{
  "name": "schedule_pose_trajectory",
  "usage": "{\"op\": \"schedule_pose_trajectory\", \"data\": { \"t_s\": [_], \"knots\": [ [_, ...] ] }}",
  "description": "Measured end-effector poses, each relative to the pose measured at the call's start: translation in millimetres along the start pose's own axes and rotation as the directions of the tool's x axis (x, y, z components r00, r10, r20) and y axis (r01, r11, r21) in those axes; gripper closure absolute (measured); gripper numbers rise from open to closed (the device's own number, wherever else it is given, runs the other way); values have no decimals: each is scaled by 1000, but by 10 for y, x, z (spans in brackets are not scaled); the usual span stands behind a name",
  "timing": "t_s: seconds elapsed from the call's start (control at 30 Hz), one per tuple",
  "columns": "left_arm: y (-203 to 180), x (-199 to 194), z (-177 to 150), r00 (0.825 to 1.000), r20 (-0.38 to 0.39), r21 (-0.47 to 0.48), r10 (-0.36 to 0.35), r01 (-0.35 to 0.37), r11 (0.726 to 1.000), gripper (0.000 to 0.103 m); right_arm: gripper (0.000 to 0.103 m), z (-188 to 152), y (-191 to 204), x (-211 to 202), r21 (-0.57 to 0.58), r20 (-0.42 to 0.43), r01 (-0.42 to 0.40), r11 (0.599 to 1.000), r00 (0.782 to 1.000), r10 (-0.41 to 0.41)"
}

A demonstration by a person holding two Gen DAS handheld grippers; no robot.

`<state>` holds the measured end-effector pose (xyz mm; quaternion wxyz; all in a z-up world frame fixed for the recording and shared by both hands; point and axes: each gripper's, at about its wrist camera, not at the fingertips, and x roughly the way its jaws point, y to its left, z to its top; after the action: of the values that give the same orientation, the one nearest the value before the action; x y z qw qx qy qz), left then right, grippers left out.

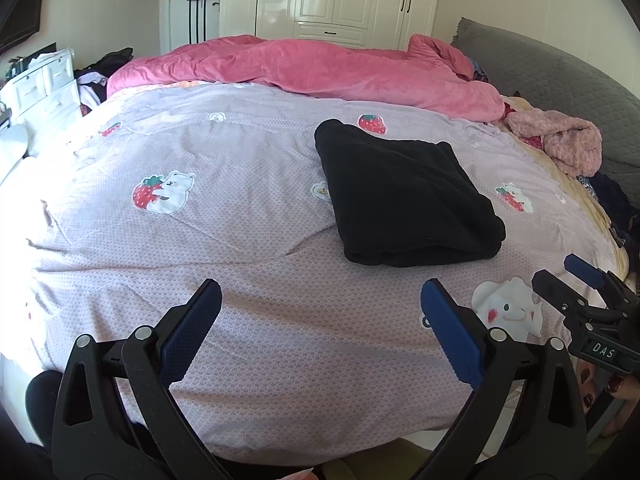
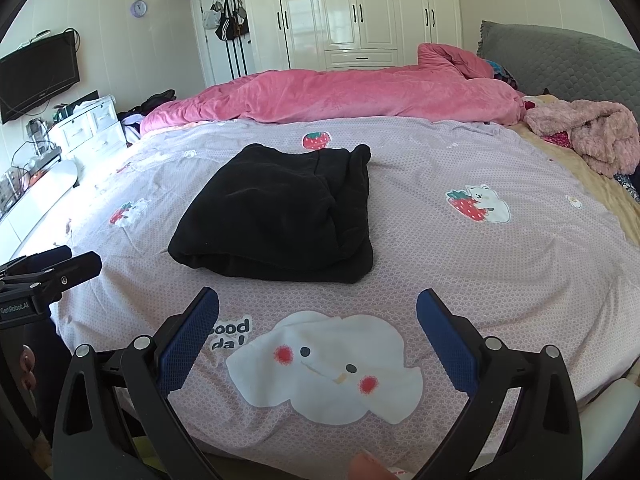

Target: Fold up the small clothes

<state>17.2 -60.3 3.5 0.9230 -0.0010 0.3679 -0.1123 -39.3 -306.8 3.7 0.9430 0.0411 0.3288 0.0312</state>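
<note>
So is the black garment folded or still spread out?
Folded: the black garment lies as a compact stack on the bedspread, layered edges showing.

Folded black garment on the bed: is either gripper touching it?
Apart. Both wrist views show bare lilac bedsheet between the folded black garment and the open left gripper and right gripper.
</note>
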Motion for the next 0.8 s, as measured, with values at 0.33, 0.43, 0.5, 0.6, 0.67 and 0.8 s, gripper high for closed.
{"op": "schedule_pose_trajectory", "data": {
  "t_s": [0.33,0.43,0.5,0.6,0.67,0.8],
  "knots": [
    [-5,-2,0,1000,-3,2,7,-7,1000,9,4,-17,0,-5,4,-3,0,1000,1000,0],
    [-12,3,-1,1000,-4,3,8,-8,1000,9,4,-19,0,-2,4,-5,1,1000,1000,-1],
    [-11,3,-1,1000,-4,2,8,-8,1000,9,4,-26,-5,-9,7,-5,0,1000,1000,0],
    [-10,2,1,1000,-4,3,9,-9,1000,9,4,-24,-5,-3,5,-6,1,1000,1000,-1],
    [-10,5,-2,1000,-4,4,9,-9,1000,9,4,-23,-8,-5,9,-5,0,1000,1000,0],
    [-4,10,-4,1000,-5,5,10,-10,1000,9,4,-22,-4,-10,11,-5,3,1000,1000,-3]
  ]
}}
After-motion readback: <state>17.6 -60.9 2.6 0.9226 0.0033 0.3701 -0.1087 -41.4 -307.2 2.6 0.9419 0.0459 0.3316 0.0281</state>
